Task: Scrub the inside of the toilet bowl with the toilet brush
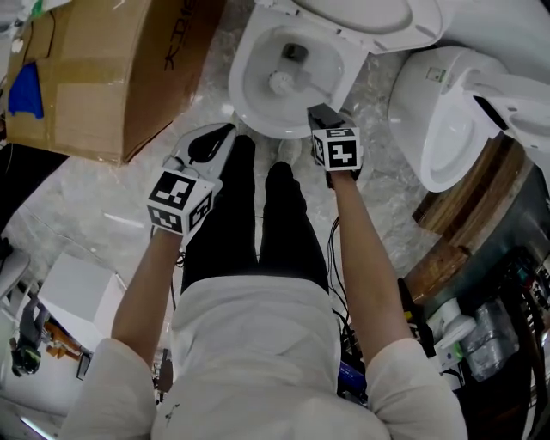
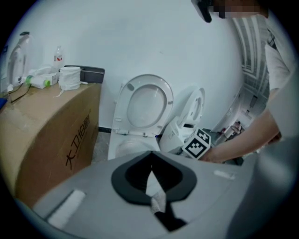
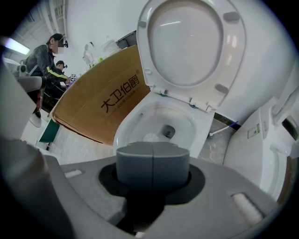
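Note:
The white toilet bowl (image 1: 249, 53) stands open at the top of the head view, its seat and lid (image 1: 361, 17) raised. Inside it lies the white head of the toilet brush (image 1: 281, 82), near the drain. Its handle runs back to my right gripper (image 1: 320, 113), which is shut on it at the bowl's near rim. In the right gripper view the shut grey jaws (image 3: 153, 156) hide the handle, and the brush head (image 3: 149, 137) shows just above them in the bowl (image 3: 126, 126). My left gripper (image 1: 219, 136) hangs shut and empty left of the bowl, facing the toilet (image 2: 126, 144).
A large cardboard box (image 1: 112, 69) stands close to the left of the toilet, with bottles and tissue on top (image 2: 46, 77). A second white toilet (image 1: 447, 120) stands to the right. My legs (image 1: 258, 215) stand before the bowl. People (image 3: 46, 60) are far back on the left.

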Demonstrator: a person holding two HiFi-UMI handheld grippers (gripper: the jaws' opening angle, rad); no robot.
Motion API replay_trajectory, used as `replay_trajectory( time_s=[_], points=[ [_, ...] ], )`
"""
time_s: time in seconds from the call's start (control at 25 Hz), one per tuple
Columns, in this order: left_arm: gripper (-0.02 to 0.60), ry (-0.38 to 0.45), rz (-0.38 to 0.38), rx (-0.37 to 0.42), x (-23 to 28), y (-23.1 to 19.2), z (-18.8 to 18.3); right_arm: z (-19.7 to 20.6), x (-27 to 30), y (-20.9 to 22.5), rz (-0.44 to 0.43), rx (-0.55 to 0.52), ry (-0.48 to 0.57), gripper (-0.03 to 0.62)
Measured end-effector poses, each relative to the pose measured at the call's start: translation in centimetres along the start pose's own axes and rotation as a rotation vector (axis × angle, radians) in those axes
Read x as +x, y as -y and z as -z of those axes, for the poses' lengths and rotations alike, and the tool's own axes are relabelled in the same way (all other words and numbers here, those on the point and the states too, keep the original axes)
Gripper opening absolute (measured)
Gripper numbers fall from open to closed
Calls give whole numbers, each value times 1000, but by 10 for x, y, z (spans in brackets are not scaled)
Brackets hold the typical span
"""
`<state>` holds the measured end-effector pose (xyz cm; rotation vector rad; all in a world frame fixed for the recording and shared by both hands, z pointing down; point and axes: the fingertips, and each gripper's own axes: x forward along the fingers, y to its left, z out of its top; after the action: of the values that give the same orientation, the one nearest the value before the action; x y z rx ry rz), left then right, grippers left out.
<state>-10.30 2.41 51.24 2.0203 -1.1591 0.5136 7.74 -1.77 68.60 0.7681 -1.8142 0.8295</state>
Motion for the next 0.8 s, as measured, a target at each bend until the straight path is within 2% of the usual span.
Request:
replay_trajectory(
  time_s=[0.24,0.56,0.8],
  points=[
    [-14,28,5,25,-4,20,-16,-1,-37,15,-32,158,98,144],
    [-14,53,26,72,-13,70,-42,1,-110,25,-90,191,199,146],
    [-14,75,20,102,-24,105,-67,16,-177,25,-152,210,249,146]
  ],
)
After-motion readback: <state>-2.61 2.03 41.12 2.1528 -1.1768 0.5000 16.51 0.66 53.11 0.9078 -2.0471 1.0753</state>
